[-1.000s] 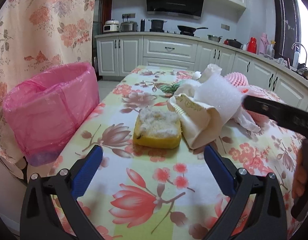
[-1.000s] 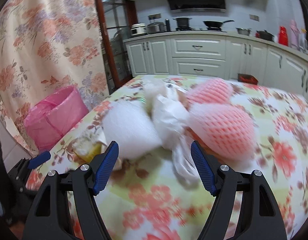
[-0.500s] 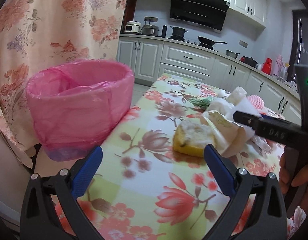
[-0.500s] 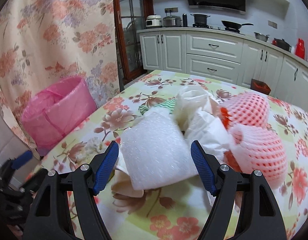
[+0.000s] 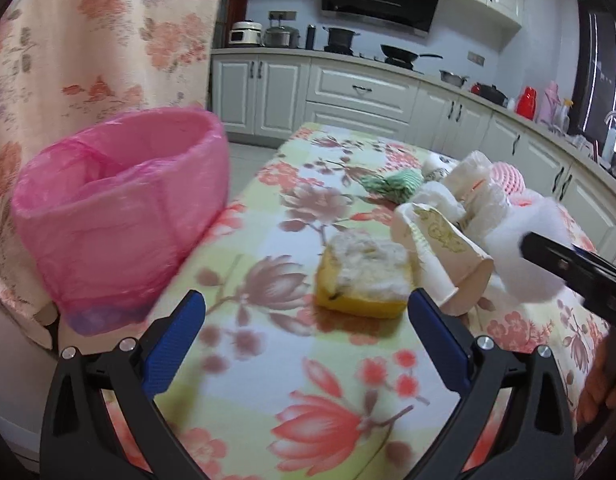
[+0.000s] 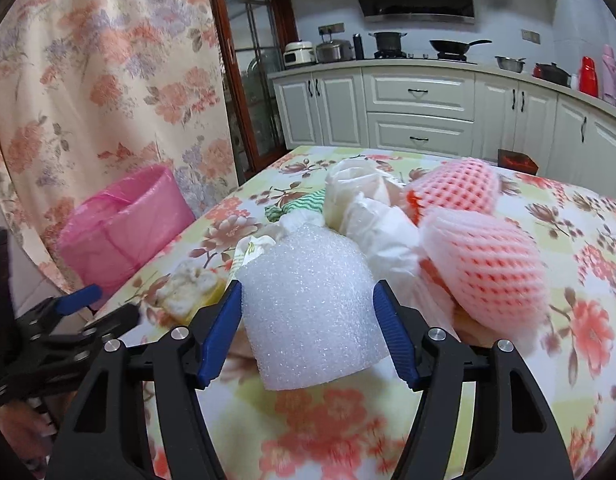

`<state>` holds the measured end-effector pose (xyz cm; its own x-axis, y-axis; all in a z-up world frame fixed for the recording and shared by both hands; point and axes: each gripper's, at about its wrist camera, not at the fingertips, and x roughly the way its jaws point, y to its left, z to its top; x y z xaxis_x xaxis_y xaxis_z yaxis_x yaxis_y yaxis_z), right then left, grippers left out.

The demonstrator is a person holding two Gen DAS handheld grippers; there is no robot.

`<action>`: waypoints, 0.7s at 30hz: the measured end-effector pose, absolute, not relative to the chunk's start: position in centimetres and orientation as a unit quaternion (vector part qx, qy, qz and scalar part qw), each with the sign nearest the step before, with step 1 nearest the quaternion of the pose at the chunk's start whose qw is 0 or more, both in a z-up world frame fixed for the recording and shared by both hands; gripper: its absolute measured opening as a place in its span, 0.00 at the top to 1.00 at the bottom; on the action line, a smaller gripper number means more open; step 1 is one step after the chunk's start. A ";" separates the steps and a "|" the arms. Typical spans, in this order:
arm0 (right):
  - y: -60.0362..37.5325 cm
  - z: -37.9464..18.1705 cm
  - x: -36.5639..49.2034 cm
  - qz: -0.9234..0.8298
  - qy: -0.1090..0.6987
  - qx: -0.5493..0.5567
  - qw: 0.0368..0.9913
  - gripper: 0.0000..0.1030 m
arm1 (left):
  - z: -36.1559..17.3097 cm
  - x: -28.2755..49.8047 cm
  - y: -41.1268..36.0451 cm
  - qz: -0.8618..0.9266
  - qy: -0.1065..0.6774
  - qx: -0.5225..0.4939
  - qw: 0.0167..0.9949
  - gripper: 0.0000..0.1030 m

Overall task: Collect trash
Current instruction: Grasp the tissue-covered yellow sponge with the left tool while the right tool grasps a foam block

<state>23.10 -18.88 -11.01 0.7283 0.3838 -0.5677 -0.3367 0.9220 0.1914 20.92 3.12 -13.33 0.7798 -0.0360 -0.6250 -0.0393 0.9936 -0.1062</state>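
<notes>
A pile of trash lies on the floral table. In the right wrist view my right gripper (image 6: 308,320) has its blue pads against both sides of a white foam block (image 6: 308,304). Behind it lie two pink foam fruit nets (image 6: 483,272), white crumpled plastic (image 6: 371,216) and a green striped wrapper (image 6: 300,204). In the left wrist view my left gripper (image 5: 306,320) is open and empty above the table, just short of a yellow sponge (image 5: 363,276). A paper cup (image 5: 439,248) lies on its side next to the sponge. The right gripper's black body (image 5: 567,264) enters from the right.
A bin lined with a pink bag (image 5: 120,208) stands off the table's left edge; it also shows in the right wrist view (image 6: 124,224). A floral curtain (image 6: 100,80) hangs behind it. White kitchen cabinets (image 6: 419,108) and a counter run along the back.
My right gripper has moved forward onto the white foam block and its jaws have narrowed around it. My left gripper has swung left, bringing the pink bin into view.
</notes>
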 end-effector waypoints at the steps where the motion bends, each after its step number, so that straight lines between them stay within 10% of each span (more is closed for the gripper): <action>1: -19.4 -11.1 22.7 0.192 0.313 0.045 0.929 0.39 | -13.4 21.4 2.7 0.002 0.339 -0.050 0.940 0.05; 10: -22.6 -11.2 21.1 0.172 0.308 0.081 0.932 0.39 | -14.4 25.5 0.1 0.003 0.388 -0.026 0.921 0.06; 21: -23.2 -11.9 20.5 0.170 0.310 0.091 0.931 0.39 | -15.4 27.2 -0.7 -0.024 0.416 -0.030 0.908 0.40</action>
<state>20.53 -23.23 -11.93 0.7500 0.3720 -0.5469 -0.2594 0.9260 0.2741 27.20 -0.65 -15.42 0.6523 -0.0687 -0.7549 0.0188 0.9970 -0.0746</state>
